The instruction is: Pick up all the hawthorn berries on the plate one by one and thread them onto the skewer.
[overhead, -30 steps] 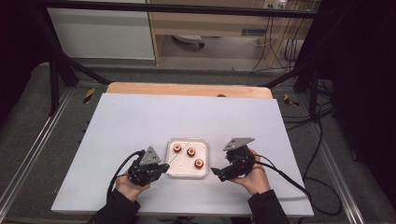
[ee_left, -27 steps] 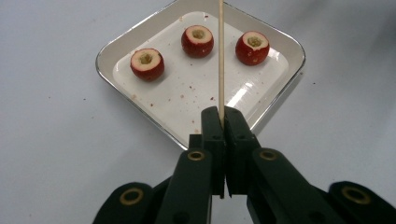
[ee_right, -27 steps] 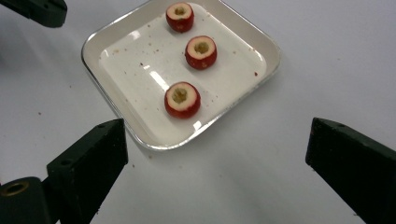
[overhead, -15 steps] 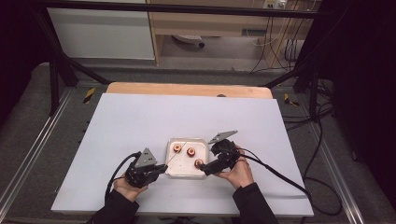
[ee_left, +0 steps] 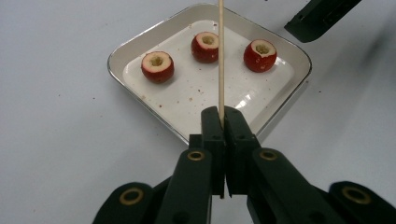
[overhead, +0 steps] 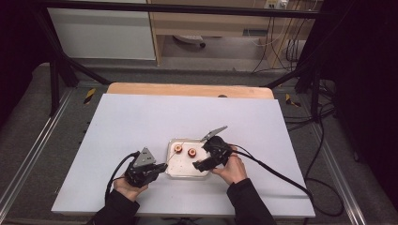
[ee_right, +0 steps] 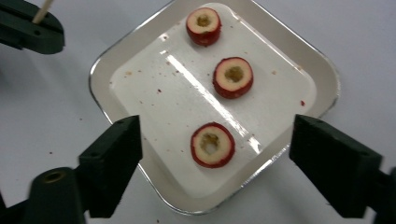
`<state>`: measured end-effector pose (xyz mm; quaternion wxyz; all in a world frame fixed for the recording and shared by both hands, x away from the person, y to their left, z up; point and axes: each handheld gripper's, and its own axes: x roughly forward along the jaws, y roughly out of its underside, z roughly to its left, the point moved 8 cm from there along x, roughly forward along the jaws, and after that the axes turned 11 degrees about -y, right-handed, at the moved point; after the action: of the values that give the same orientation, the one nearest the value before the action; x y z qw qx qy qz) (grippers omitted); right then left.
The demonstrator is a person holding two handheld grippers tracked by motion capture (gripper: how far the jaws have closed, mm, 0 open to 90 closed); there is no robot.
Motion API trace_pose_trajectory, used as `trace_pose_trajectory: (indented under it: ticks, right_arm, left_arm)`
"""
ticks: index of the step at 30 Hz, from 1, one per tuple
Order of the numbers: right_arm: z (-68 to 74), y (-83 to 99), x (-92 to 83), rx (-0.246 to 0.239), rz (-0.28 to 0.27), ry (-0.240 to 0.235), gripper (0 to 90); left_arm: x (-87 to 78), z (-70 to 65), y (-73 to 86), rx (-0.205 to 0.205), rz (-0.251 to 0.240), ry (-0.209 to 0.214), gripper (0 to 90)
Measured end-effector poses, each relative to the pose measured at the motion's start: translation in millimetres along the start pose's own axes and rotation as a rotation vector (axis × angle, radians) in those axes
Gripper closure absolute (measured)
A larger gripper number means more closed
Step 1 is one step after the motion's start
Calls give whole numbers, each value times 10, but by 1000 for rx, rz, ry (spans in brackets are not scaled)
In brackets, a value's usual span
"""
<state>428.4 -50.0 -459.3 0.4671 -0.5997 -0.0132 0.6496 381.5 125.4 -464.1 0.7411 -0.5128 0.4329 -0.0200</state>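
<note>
A white square tray (overhead: 174,169) holds three cored red fruits (ee_left: 158,66) (ee_left: 205,46) (ee_left: 260,55). My left gripper (ee_left: 223,116) is shut on a thin wooden skewer (ee_left: 220,56) that points over the tray toward the middle fruit; in the high view the left gripper (overhead: 162,167) sits at the tray's left edge. My right gripper (ee_right: 217,136) hovers above the tray, and its jaws have just been closing. They still stand wide apart, and the nearest fruit (ee_right: 212,144) lies between them untouched. In the high view the right gripper (overhead: 201,165) covers that fruit.
The tray lies on a pale table (overhead: 141,122) with a wooden strip (overhead: 187,89) along its far edge. Small red crumbs dot the tray floor (ee_right: 154,88). Cables (overhead: 281,176) trail off to the right. Dark floor and frame rails surround the table.
The right hand moved left from beside the tray to over it and tilted, now covering the right-hand fruit in the high view. The left hand and skewer stayed put.
</note>
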Motion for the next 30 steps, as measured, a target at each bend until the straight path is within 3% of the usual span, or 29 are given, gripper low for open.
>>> trace_pose_trajectory:
  ticks: [9, 15, 30]
  right_arm:
    - [2, -20, 105, 24, 82, -22, 382]
    - [-59, 57, 187, 13, 150, 10, 441]
    - [-86, 86, 275, 45, 184, -25, 576]
  left_arm:
    - [-4, 14, 5, -5, -2, 2, 881]
    - [15, -12, 13, 2, 6, 8, 881]
    - [22, -15, 14, 4, 9, 8, 881]
